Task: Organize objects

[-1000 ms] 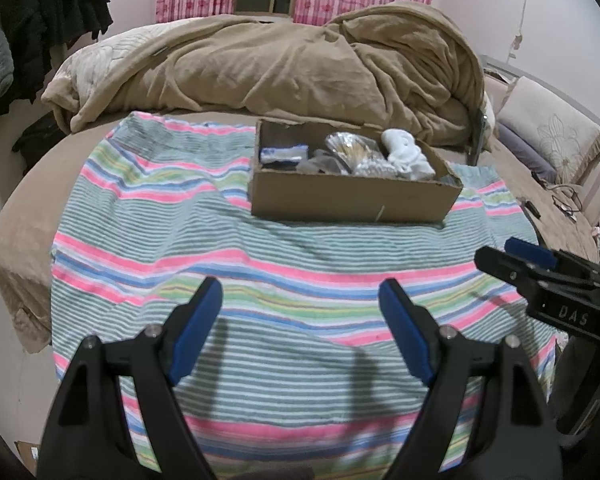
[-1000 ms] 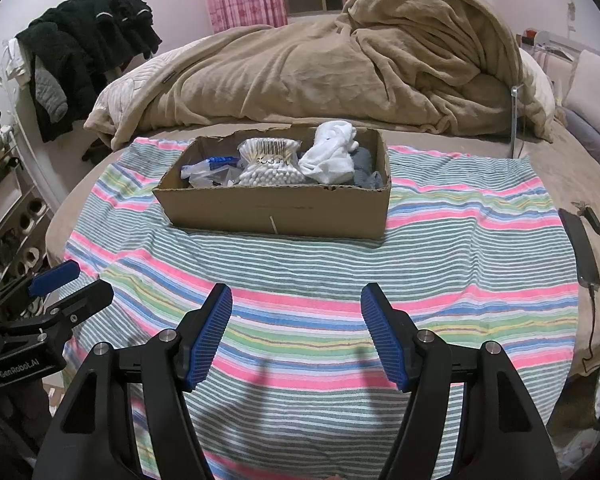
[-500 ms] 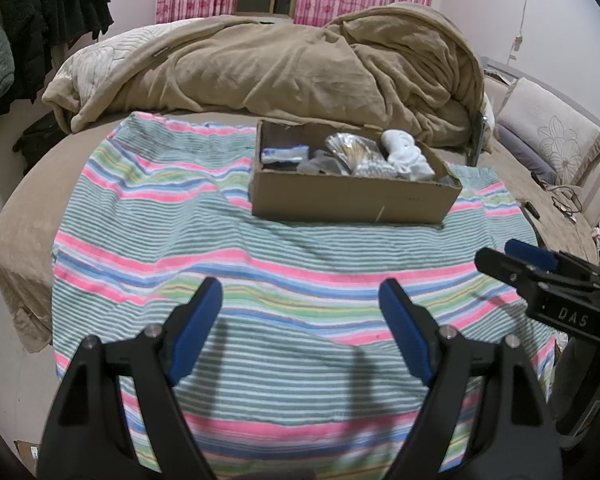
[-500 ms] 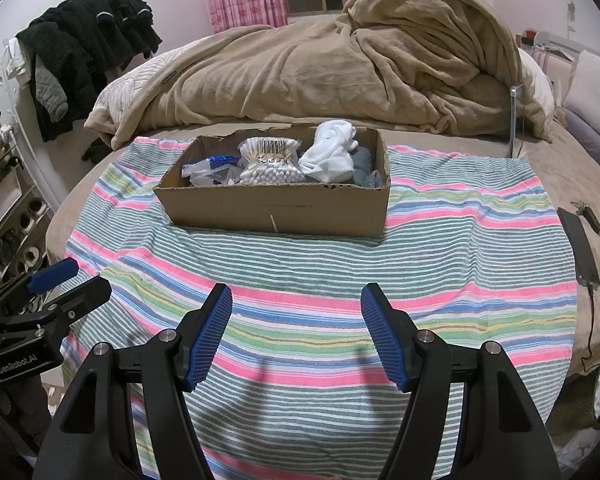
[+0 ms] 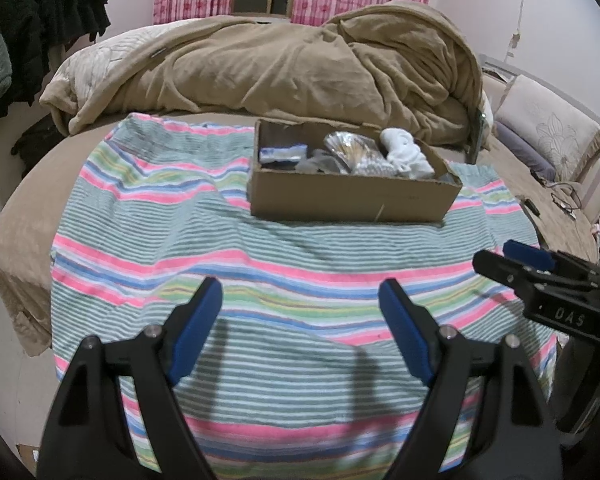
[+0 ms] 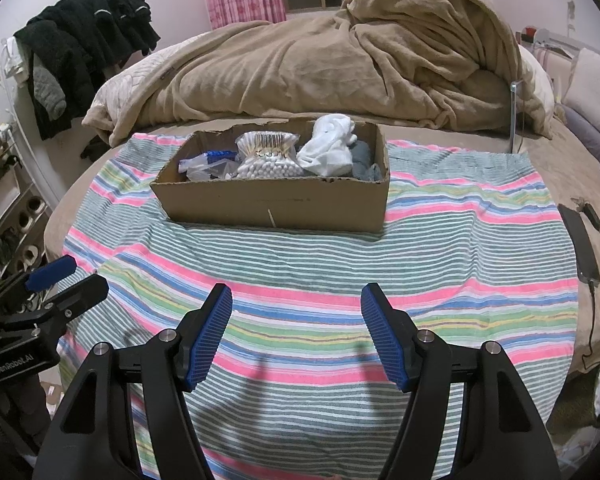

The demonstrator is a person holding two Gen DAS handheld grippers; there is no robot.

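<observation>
Left to right across the bed: the left gripper (image 5: 300, 304) hangs over the near part of the striped towel (image 5: 260, 248), jaws apart and holding nothing. Just to its right, the right gripper (image 6: 296, 308) hangs at a like height, likewise released and empty, blue pads (image 6: 212, 332) facing each other across bare towel. The cardboard box (image 6: 276, 200) lies on the far part of the towel, well apart from both tools and ahead of them. Inside it, left to right: a clear packet with blue print (image 6: 208, 160), a bag of cotton swabs (image 6: 268, 156), a bundle of white cloth (image 6: 332, 148), and grey fabric (image 6: 364, 160). Beyond the box, a tan blanket (image 6: 340, 60) is heaped. A dark phone (image 6: 580, 248) lies at the far right beside the towel.
</observation>
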